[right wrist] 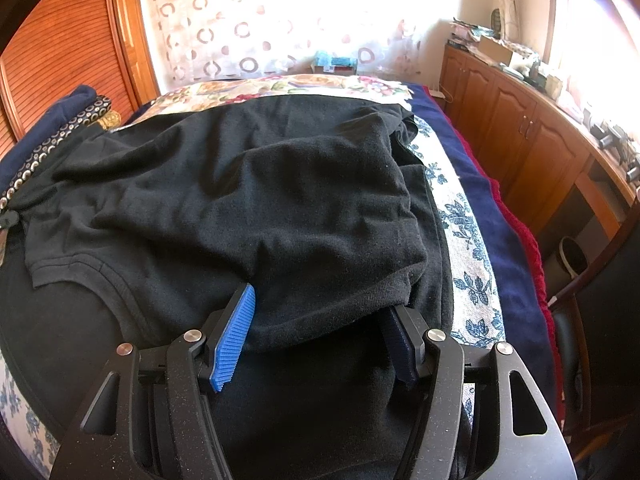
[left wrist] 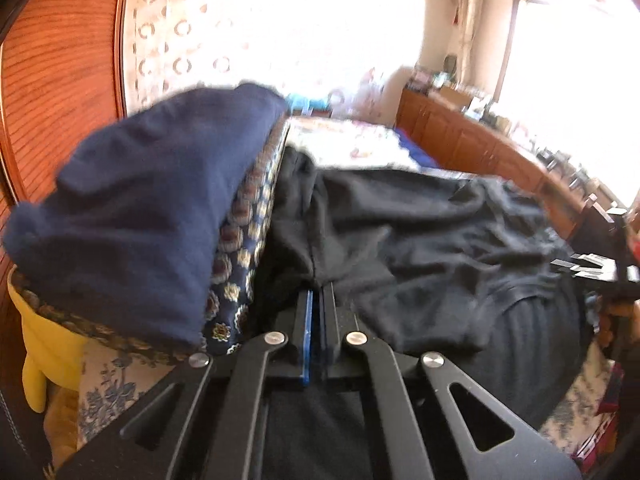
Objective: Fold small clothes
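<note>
A black garment (left wrist: 420,232) lies rumpled on a dark cloth over the bed. My left gripper (left wrist: 318,292) is shut, its fingers pressed together on a pinch of this garment's left edge. In the right wrist view the same black garment (right wrist: 260,184) is folded over itself, with a hemmed edge toward me. My right gripper (right wrist: 320,300) stands open and wide. A fold of the garment lies between its blue pads (right wrist: 236,336) and covers the fingertips. The right gripper (left wrist: 592,268) also shows at the right edge of the left wrist view.
A stack of navy cloth (left wrist: 140,208) and patterned fabric (left wrist: 240,240) sits to the left on the bed. The floral bedspread (right wrist: 460,216) runs along the right side. Wooden cabinets (right wrist: 520,136) line the right wall, and a dark chair (right wrist: 580,340) stands close by. A yellow object (left wrist: 44,344) is at lower left.
</note>
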A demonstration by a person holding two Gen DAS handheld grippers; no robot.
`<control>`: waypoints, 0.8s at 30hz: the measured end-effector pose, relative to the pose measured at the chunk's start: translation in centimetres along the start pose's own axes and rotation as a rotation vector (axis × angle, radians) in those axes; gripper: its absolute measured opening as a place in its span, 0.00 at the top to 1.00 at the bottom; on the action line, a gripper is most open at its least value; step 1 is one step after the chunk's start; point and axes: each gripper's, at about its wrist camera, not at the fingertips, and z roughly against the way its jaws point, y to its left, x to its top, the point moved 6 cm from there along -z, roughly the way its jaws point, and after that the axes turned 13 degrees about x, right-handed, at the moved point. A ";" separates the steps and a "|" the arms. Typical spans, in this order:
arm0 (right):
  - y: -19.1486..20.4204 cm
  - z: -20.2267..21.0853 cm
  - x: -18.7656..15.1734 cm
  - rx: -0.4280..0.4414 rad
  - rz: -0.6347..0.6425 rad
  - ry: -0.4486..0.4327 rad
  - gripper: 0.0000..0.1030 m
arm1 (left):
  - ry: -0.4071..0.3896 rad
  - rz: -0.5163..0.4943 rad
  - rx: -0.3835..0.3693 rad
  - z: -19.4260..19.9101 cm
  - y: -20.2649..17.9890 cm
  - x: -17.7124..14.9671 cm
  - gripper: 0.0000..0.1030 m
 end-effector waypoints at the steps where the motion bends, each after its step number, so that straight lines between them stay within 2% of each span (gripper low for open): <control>1: 0.0 0.0 0.0 -0.002 0.001 0.000 0.39 | -0.018 -0.001 -0.006 0.8 -0.2 0.3 1.00; 8: -0.7 0.6 0.1 0.010 -0.032 -0.021 0.42 | -0.064 -0.010 -0.023 2.7 -1.1 1.5 1.00; 10: -1.3 1.1 0.2 0.021 -0.061 -0.038 0.58 | -0.063 -0.013 -0.019 2.6 -1.1 1.4 1.00; 12: -1.7 1.1 0.3 0.052 -0.077 -0.043 0.84 | -0.061 -0.009 -0.015 2.7 -0.9 1.1 1.00; 15: -1.7 1.2 0.5 0.074 -0.070 -0.042 0.96 | -0.062 -0.005 -0.011 2.8 -0.8 0.9 1.00; 24: 0.2 4.5 1.9 0.092 -0.001 -0.140 1.00 | -0.106 -0.009 -0.034 4.7 -1.4 1.1 1.00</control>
